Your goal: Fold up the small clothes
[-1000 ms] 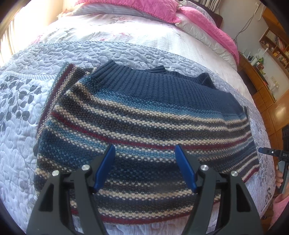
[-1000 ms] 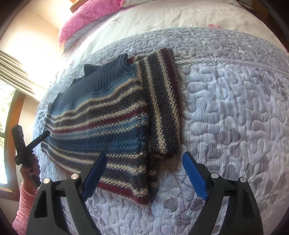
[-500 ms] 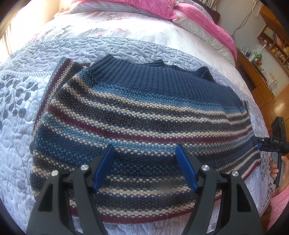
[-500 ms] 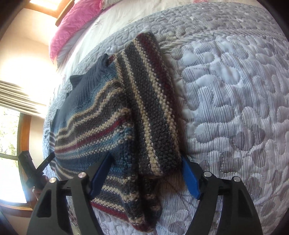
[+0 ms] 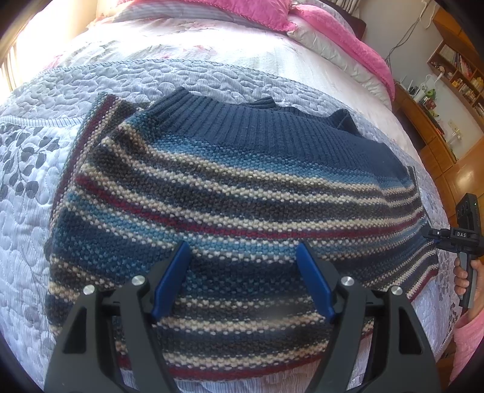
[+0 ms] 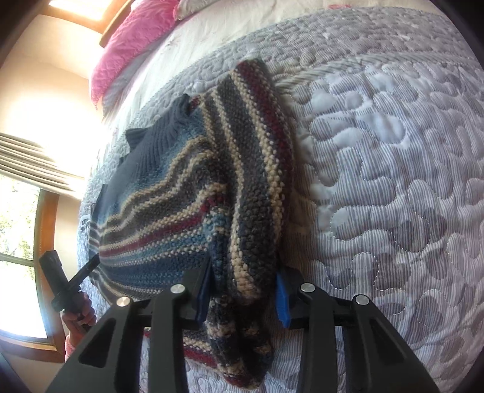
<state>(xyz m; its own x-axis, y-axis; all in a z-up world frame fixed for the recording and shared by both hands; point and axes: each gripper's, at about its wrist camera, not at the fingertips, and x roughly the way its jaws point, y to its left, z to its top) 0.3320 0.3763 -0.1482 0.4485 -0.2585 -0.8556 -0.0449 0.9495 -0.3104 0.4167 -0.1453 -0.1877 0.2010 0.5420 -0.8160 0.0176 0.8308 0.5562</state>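
Observation:
A knitted sweater (image 5: pixel 242 181) with navy, cream, blue and maroon stripes lies flat on the bed, collar away from me. My left gripper (image 5: pixel 242 251) hovers open over its lower half with nothing between the blue pads (image 5: pixel 169 281). In the right wrist view the folded striped sleeve (image 6: pixel 254 169) runs along the sweater's (image 6: pixel 157 217) right side. My right gripper (image 6: pixel 244 269) is shut on the sleeve's near end, and the knit bunches between the pads. The other gripper (image 5: pixel 441 235) shows at the right edge of the left wrist view, tip at the sweater's edge.
The sweater rests on a grey quilted bedspread (image 5: pixel 36 187) that stretches wide to the right (image 6: pixel 393 181). Pink bedding (image 5: pixel 248 12) is piled at the head. Wooden shelves (image 5: pixel 453 69) stand past the bed's edge. A hand (image 6: pixel 77 314) holds the other gripper (image 6: pixel 87 269) by a window.
My right gripper moved forward onto the folded sleeve and its fingers closed in on it. The left gripper stayed open and drifted only slightly over the sweater.

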